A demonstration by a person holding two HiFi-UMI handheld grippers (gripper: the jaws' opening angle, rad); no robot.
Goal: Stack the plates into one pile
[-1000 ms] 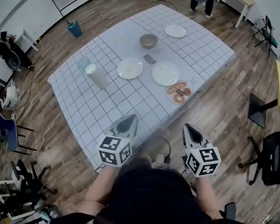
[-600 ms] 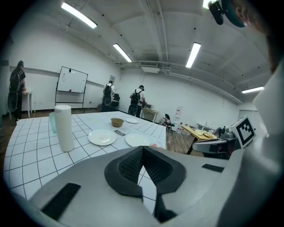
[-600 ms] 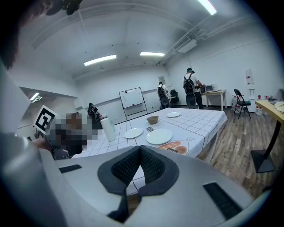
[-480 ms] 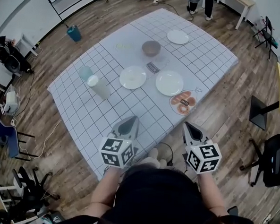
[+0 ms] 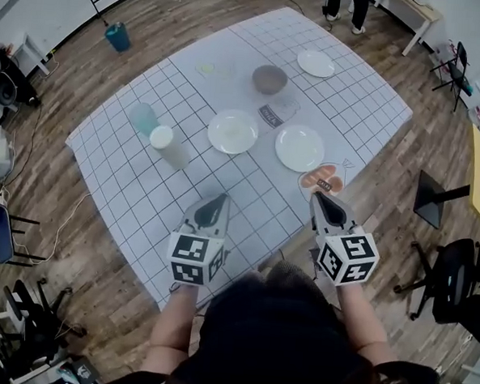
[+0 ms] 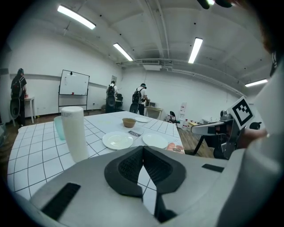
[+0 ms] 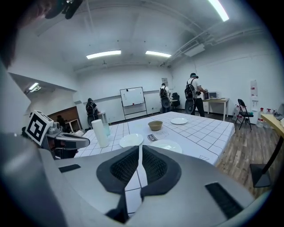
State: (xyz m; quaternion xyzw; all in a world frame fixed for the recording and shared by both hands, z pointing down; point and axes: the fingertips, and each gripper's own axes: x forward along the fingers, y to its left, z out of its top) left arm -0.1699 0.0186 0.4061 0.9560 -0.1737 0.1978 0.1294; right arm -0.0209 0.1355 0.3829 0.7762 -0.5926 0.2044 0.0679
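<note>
Head view: three white plates are seen lying apart on the grid-patterned surface [image 5: 143, 189]. A centre plate [image 5: 233, 131] lies with a second plate [image 5: 299, 147] just to its right, and a far plate [image 5: 316, 63] sits near the opposite edge, beyond a brown bowl [image 5: 270, 78]. Nothing has been stacked. The left gripper [image 5: 220, 199] and right gripper [image 5: 317, 200] are held at the near edge of the surface, well short of the plates. The right one is near an orange packet [image 5: 325, 178]; a white tumbler [image 5: 170, 146] and a teal cup [image 5: 144, 118] stand off to the left. Left gripper view: the jaws are shown pressed together with nothing between them, and are pointed toward the centre plate [image 6: 117, 140] and the second plate [image 6: 155, 140]. Right gripper view: the jaws are shown all but closed, with only a thin slit left and nothing held; the second plate [image 7: 165, 146] lies almost straight ahead. The task is judged to be at its opening approach, with no plate yet taken up. For the next move, the jaws would need to be opened and a gripper brought low to a plate's rim. The thin edge could then be pinched and the plate carried onto a neighbour.
</note>
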